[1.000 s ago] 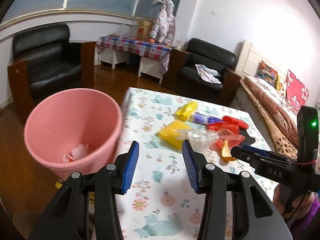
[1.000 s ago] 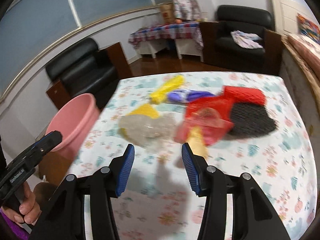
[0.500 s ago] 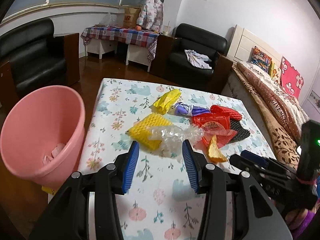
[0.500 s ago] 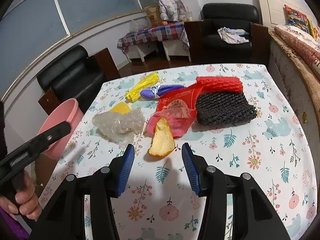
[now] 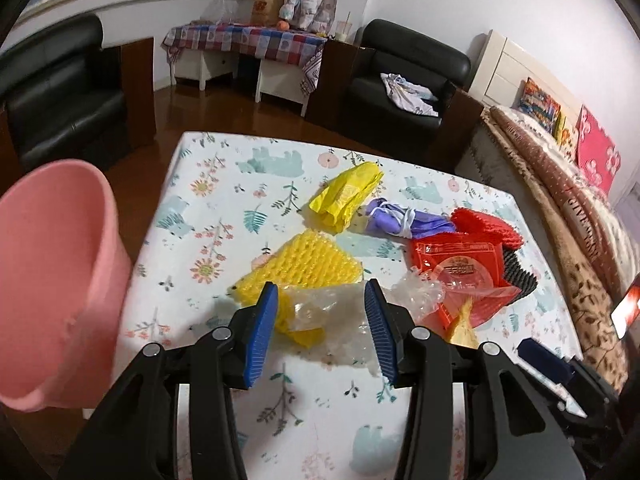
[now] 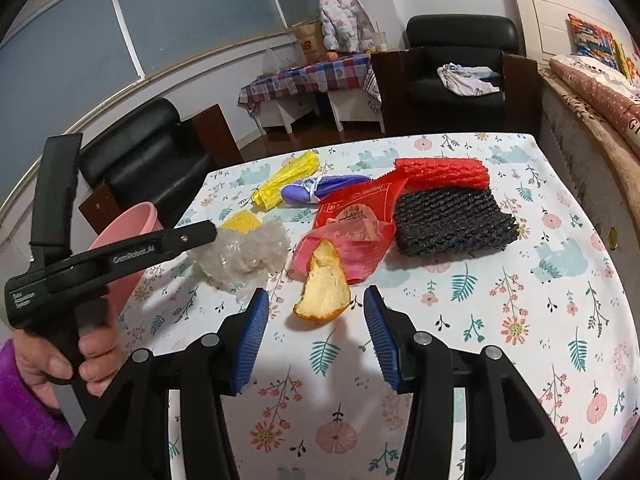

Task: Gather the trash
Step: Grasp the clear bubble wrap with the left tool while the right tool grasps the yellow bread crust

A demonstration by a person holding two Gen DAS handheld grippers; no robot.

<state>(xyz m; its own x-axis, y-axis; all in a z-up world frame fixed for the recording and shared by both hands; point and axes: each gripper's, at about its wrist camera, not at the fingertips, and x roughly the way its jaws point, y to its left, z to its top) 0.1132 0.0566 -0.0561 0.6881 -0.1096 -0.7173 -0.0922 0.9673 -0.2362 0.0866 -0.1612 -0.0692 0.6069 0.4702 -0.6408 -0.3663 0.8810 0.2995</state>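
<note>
Trash lies on the flowered tablecloth (image 6: 500,320): a clear crumpled plastic wrap (image 5: 332,312) (image 6: 244,256), yellow foam net (image 5: 300,268), yellow bag (image 5: 344,196), purple bag (image 5: 396,220), red wrapper (image 6: 356,232), red net (image 6: 440,172), black net (image 6: 448,216) and an orange peel (image 6: 324,288). My left gripper (image 5: 322,328) is open with the clear wrap between its fingers, untouched. My right gripper (image 6: 316,332) is open just before the orange peel. The pink bin (image 5: 52,280) stands at the table's left edge.
Black armchairs (image 5: 400,80) and a checked-cloth table (image 5: 248,40) stand behind. A bed (image 5: 560,184) runs along the table's right side. The left gripper's body (image 6: 100,260) shows at the left of the right wrist view.
Both grippers moved forward toward the trash. The left one swung from the bin to the clear wrap; the right one came close to the orange peel.
</note>
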